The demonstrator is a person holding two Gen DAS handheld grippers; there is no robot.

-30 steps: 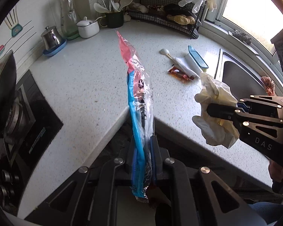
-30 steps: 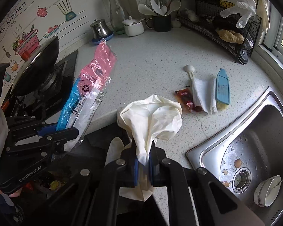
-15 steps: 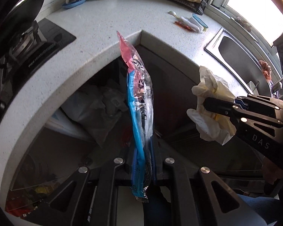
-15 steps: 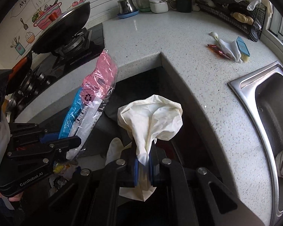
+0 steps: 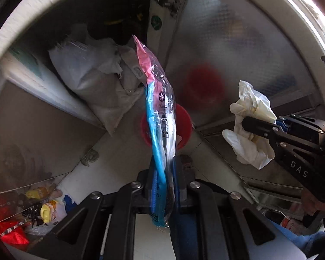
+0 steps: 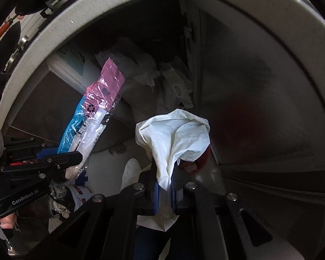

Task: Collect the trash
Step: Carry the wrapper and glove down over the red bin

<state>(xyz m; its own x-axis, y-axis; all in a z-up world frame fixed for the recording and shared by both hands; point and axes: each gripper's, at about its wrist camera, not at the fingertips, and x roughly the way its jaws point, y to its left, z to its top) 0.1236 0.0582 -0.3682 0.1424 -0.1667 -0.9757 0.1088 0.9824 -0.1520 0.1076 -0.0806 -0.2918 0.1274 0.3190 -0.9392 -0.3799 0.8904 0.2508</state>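
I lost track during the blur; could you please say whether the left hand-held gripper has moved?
Yes. The left hand-held gripper has dropped from above the countertop edge to below it.

Left tongs [image 5: 162,169]: matte black frame, two broad angular arms with triangular cut-outs, round silver screw heads at the joints, blue pads lining the inner faces of the fingers. Seen from the right wrist camera, its side carries white lettering "GenRobot.AI".

Right tongs [image 6: 163,182]: same black construction, silver screws, blue pads. Seen from the left wrist camera, its side is marked "DAS" in white, with small screws along the linkage.

Person: blue trousers visible at the lower right of the left wrist view.
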